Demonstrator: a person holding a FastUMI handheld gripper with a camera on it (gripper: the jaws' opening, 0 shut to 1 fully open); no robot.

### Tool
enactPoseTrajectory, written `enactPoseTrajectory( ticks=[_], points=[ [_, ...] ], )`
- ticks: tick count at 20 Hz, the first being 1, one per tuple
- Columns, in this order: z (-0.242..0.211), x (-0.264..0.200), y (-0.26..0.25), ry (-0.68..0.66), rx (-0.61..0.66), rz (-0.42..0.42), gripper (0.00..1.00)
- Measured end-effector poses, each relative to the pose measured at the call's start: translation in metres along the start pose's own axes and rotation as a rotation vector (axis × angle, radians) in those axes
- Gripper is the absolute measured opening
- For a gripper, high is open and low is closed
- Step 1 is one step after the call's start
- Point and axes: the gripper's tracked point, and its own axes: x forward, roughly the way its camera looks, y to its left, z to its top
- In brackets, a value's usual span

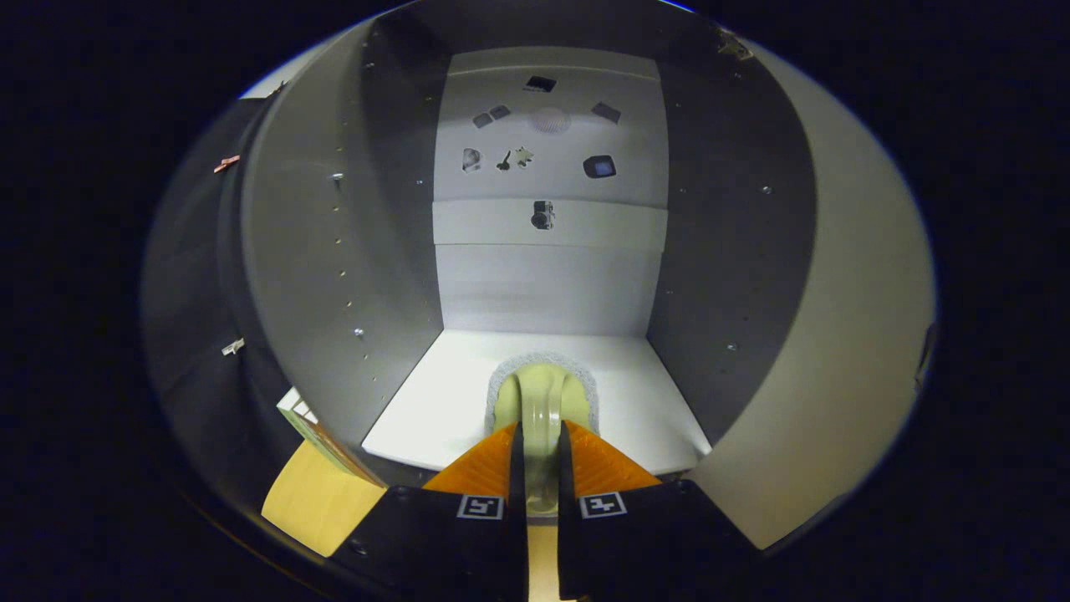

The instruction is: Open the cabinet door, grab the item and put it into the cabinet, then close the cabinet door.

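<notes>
My gripper (540, 447) is shut on the handle of a pale green brush (542, 401) with a ring of white bristles. The brush head reaches in over the white floor (435, 401) of the open cabinet, just ahead of the fingertips. The cabinet (543, 276) stands open in front of me, with grey side walls and a white back panel. Its door (844, 334) is swung out to the right of the fingers. A white shelf board (501, 224) crosses the back, higher up.
Small dark fittings (542, 215) sit on the back panel above the shelf board. A wooden tabletop (313, 497) lies below the cabinet to the left of the fingers, with a box's corner (313, 431) on it against the cabinet's left wall.
</notes>
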Motion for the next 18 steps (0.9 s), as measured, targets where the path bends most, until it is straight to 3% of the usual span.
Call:
enactPoseTrajectory(
  ticks=[9,18],
  points=[
    [0.013,0.068,-0.009,-0.036,0.103,-0.015,0.19],
    [0.018,0.091,-0.002,-0.1,0.077,-0.006,0.3]
  ],
)
